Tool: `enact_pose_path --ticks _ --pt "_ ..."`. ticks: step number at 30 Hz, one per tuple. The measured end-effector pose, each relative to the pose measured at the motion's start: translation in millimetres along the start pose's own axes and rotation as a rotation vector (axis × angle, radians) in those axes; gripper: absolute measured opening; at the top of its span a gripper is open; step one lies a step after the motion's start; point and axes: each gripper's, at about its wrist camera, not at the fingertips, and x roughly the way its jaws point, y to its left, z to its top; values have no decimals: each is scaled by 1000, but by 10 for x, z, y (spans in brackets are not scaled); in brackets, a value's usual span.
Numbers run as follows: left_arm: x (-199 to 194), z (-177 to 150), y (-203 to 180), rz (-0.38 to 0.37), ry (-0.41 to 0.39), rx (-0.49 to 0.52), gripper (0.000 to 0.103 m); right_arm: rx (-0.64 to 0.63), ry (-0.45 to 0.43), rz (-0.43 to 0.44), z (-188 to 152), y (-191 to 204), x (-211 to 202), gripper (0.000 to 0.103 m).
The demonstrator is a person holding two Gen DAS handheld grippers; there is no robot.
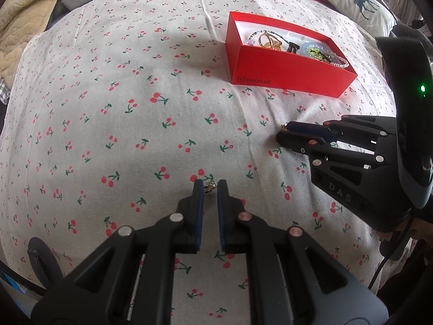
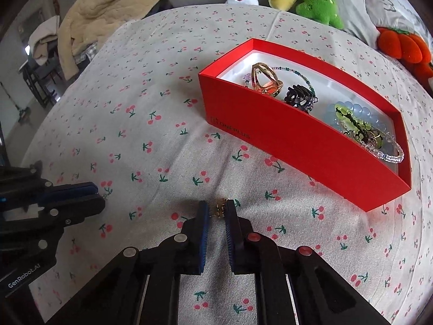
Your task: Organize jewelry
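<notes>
A red OnePlus box (image 1: pixel 286 74) (image 2: pixel 297 146) lies on the cherry-print bed cover and holds a gold hair clip (image 2: pixel 263 80), a black clip (image 2: pixel 297 98), bead bracelets (image 2: pixel 389 151) and other pieces. My left gripper (image 1: pixel 210 185) is shut on a small gold earring (image 1: pixel 209 188) low over the cover. It also shows at the left of the right wrist view (image 2: pixel 101 195). My right gripper (image 2: pixel 217 208) is shut on a small gold beaded piece (image 2: pixel 219 208) in front of the box. It also shows in the left wrist view (image 1: pixel 284 130).
Plush toys (image 2: pixel 316 2) and pillows (image 1: pixel 360 2) line the far edge of the bed. A beige blanket (image 2: pixel 108 8) hangs at the far left. The cherry-print cover (image 1: pixel 135 108) stretches left of the box.
</notes>
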Motion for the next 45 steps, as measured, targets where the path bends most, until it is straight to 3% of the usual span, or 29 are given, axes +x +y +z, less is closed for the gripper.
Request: enact_pose_path --ticks 8,20,39,45 --pt "-38 102 -19 -2 -21 -10 11 50 3 31 28 -92 -109 12" --pt "-165 402 -57 -28 -93 -54 11 133 -78 39 209 -326 -499 12" --pt "-187 1047 -310 -137 -196 -109 11 371 -149 8 327 -1167 -866 12" --pt "-77 1209 -447 -212 -229 -119 11 424 -147 28 355 -1332 -817 12"
